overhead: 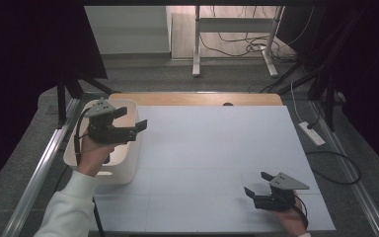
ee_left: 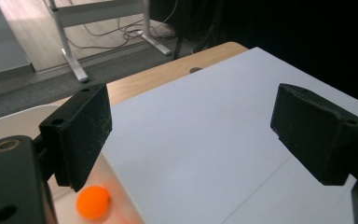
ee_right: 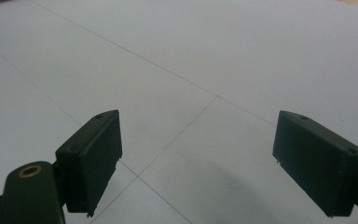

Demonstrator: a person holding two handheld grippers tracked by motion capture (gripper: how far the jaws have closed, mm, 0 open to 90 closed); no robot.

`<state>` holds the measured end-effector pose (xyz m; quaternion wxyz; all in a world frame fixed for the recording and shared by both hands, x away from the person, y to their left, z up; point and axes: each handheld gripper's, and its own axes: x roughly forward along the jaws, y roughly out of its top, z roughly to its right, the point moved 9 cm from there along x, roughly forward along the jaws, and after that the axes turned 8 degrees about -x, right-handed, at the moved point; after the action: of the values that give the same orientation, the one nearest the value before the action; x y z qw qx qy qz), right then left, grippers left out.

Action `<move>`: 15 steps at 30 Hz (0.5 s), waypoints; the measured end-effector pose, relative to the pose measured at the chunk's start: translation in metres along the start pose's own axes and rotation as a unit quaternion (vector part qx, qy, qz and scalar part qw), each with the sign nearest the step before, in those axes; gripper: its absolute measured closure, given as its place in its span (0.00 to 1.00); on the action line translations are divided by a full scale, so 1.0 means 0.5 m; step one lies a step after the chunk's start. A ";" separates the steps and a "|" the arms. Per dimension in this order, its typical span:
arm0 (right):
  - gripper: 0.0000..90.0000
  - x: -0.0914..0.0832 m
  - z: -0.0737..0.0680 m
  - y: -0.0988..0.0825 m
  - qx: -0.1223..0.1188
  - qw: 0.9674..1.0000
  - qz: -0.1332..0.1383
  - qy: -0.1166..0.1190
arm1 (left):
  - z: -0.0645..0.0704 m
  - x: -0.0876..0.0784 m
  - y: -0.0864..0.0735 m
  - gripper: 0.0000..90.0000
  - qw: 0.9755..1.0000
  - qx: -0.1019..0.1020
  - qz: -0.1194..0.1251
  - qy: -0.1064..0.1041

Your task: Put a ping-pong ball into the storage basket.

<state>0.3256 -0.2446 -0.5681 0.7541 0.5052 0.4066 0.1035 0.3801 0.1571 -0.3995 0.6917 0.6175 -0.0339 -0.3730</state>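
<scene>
The small orange ball (ee_left: 93, 201) sits at the lower left of the left gripper view, inside the white bin (overhead: 128, 165) — probably light, smooth and prone to rolling, so best pinched across its middle. Left gripper (overhead: 131, 124) is held wide open with nothing held; right gripper (overhead: 257, 184) likewise.

We see a flat white worktop (overhead: 217, 158) crossed by thin seams, with a strip of light wood (overhead: 197, 98) along its far edge. Beyond it lies grey carpet and a white metal desk frame (overhead: 237, 29) over tangled dark cables (overhead: 237, 44). A white power strip (overhead: 311, 133) lies on the floor at right.
</scene>
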 end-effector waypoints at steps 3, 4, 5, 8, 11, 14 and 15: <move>0.17 0.000 -0.002 0.000 -0.001 1.000 -0.001 0.001 | 0.020 0.002 -0.004 0.15 1.000 0.006 -0.001 -0.012; 0.17 0.001 -0.002 0.000 -0.001 1.000 -0.002 0.001 | 0.025 0.004 -0.007 0.15 1.000 0.008 -0.002 -0.016; 0.17 0.001 -0.004 -0.001 -0.002 1.000 -0.002 0.001 | 0.036 0.008 -0.012 0.15 1.000 0.009 -0.003 -0.024; 0.17 0.002 -0.004 -0.002 -0.003 1.000 -0.003 0.001 | 0.052 0.013 -0.021 0.15 0.999 0.015 -0.005 -0.032; 0.17 0.002 -0.004 -0.002 -0.003 1.000 -0.005 0.001 | 0.072 0.016 -0.028 0.15 0.999 0.024 -0.005 -0.043; 0.17 0.002 -0.005 -0.001 -0.005 1.000 -0.006 0.000 | 0.092 0.021 -0.036 0.15 0.998 0.029 -0.008 -0.056; 0.17 0.002 -0.006 -0.001 -0.005 1.000 -0.005 -0.001 | 0.098 0.023 -0.039 0.15 0.998 0.030 -0.007 -0.061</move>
<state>0.3239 -0.2425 -0.5695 0.7572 0.4997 0.4085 0.1009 0.3544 0.1106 -0.4098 0.6668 0.6141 -0.0828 -0.4140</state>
